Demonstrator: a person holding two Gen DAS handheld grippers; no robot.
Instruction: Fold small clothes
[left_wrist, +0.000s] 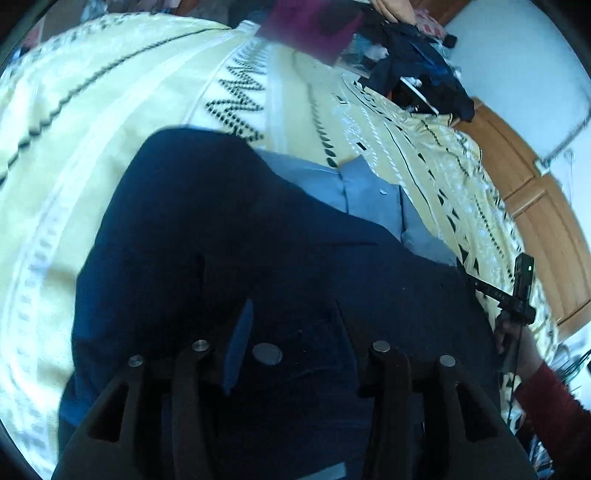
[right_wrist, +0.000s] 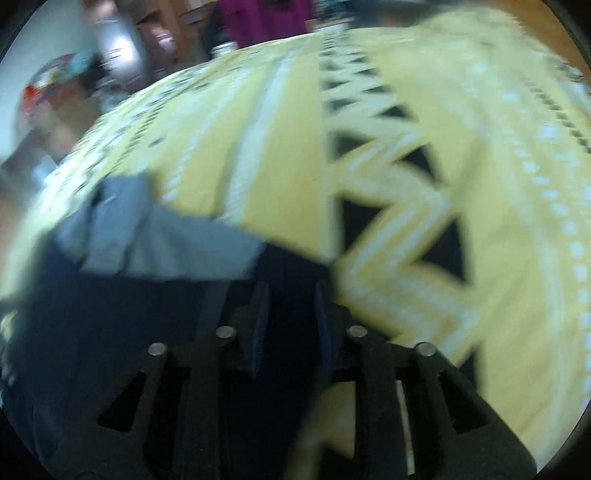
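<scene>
A dark navy garment (left_wrist: 229, 236) lies spread on the yellow patterned bedspread (left_wrist: 110, 122). A light blue garment (left_wrist: 369, 195) lies partly under its far edge. My left gripper (left_wrist: 291, 332) hovers low over the navy cloth with its jaws wide apart; one blue pad (left_wrist: 240, 339) shows. The right wrist view is blurred. There my right gripper (right_wrist: 290, 321) sits at a corner of the navy garment (right_wrist: 129, 332), with dark cloth between its blue pads (right_wrist: 258, 325). The light blue garment (right_wrist: 159, 236) lies just beyond. The right gripper (left_wrist: 517, 295) also shows at the navy cloth's right edge, held by a hand in a red sleeve (left_wrist: 550, 402).
A heap of dark clothes (left_wrist: 417, 62) sits at the bed's far end, beside a person in magenta (left_wrist: 314, 26). A wooden bed frame (left_wrist: 528, 206) runs along the right. Open bedspread (right_wrist: 461, 184) stretches right of the garment.
</scene>
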